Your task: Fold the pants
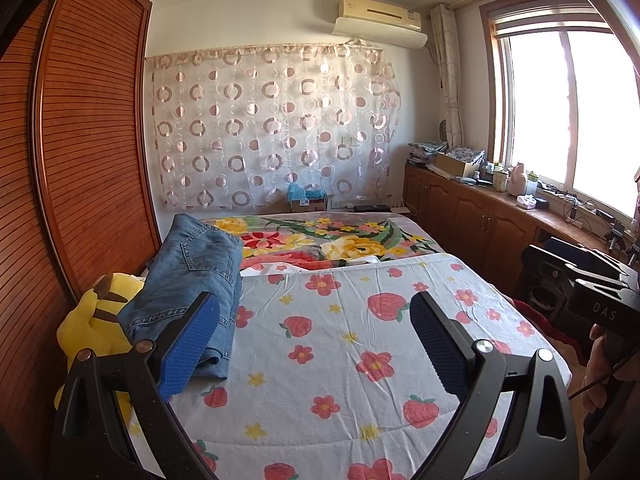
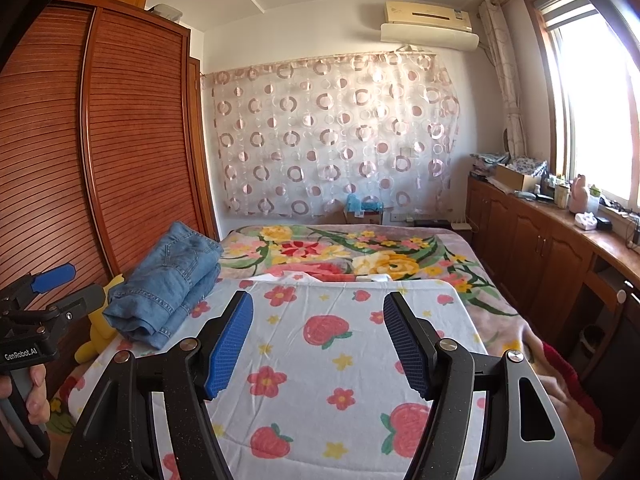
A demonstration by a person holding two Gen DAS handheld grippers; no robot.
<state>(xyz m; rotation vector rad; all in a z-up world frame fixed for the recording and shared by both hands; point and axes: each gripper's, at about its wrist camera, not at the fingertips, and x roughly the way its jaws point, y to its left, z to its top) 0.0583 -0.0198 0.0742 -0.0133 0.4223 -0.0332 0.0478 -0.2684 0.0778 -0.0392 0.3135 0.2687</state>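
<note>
Jaws released, nothing grasped: left gripper (image 1: pixel 316 344) and right gripper (image 2: pixel 318 340), both held above the bed (image 2: pixel 340 364). Folded denim pants (image 1: pixel 192 280) are laid at the bed's left edge, beside a yellow plush toy (image 1: pixel 92 320).

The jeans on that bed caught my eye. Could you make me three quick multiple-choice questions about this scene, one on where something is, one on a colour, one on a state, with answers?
1. Where do the jeans lie on the bed?
A. Along its left edge, by the wardrobe
B. In its middle
C. At its right edge, by the window

2. What colour is the plush toy beside the jeans?
A. Green
B. Yellow
C. White

3. How do the jeans look?
A. Spread out flat
B. Hanging off the bed
C. Folded into a stack

Answers:
1 A: they sit next to the wooden wardrobe.
2 B: it is yellow with dark-tipped ears.
3 C: layered denim edges show at the near end.
</note>
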